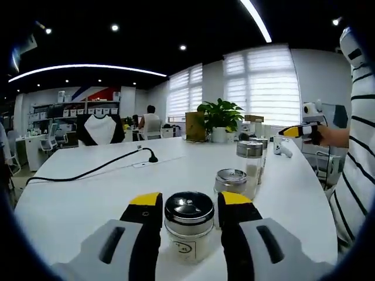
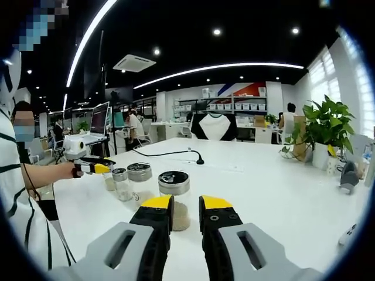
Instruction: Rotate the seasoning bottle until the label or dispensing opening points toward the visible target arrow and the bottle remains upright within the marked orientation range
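Left gripper view: fingers (image 1: 190,206) perhaps touching seasoning bottle (image 1: 188,225).

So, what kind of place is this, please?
Most likely an open-plan office. A long white table carries the seasoning bottles, desks with monitors stand behind, shelves of boxes line the far wall, and a potted plant sits by blinded windows.

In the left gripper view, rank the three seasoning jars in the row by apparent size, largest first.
1. Nearest jar, between the left claw's jaws.
2. Middle jar.
3. Far jar.

Nearness to the camera probably explains the order; their true sizes may be alike and cannot be ranked.
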